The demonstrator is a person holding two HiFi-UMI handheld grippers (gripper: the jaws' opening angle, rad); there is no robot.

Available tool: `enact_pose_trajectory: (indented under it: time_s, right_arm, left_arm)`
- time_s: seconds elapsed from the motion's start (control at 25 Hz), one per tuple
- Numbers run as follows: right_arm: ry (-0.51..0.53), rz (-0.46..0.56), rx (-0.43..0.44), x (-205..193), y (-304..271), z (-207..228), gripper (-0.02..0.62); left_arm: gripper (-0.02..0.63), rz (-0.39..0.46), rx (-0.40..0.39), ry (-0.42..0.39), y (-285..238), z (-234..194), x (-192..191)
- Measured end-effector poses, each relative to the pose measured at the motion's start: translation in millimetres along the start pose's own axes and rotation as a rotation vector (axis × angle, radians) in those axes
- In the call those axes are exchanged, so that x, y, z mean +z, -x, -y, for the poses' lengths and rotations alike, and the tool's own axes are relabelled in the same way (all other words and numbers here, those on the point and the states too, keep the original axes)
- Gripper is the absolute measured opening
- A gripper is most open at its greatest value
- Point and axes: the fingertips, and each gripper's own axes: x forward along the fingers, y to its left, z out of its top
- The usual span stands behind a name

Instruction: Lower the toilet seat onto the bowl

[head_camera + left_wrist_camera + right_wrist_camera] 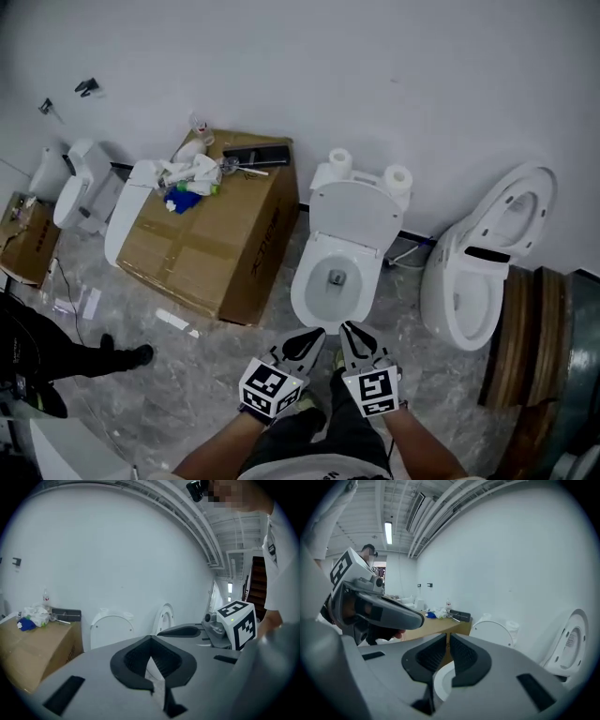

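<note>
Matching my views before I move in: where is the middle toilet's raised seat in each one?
Head view: raised toilet seat at centre.
Left gripper view: it sits left of centre.
Right gripper view: it sits right of centre.
Shared landmark: cardboard box, to its left everywhere.

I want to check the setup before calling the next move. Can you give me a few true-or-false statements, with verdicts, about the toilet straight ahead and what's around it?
1. The toilet seat stands raised, leaving the bowl open. True.
2. Two paper rolls sit on top of the toilet behind the seat. True.
3. The left hand-held gripper is clamped on the seat. False: it is short of the bowl, with its jaws together on nothing.
4. In the head view, the cardboard box stands to the right of this toilet. False: it stands to its left, with clutter on top.
</note>
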Motion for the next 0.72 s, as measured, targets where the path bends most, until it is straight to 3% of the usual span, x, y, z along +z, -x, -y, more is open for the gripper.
enact_pose_trajectory:
  time_s: [0.4,0.72]
  right_arm:
    - [-0.112,0.124,-0.014,106,57,1,0.025]
    - [-0.098,0.199,-0.022,156,84,5,0.017]
  left_arm:
    - [0.008,0.077,0.028,-0.067,44,32,101]
    - [0.008,0.144,-0.011,-0.052,60,59,153]
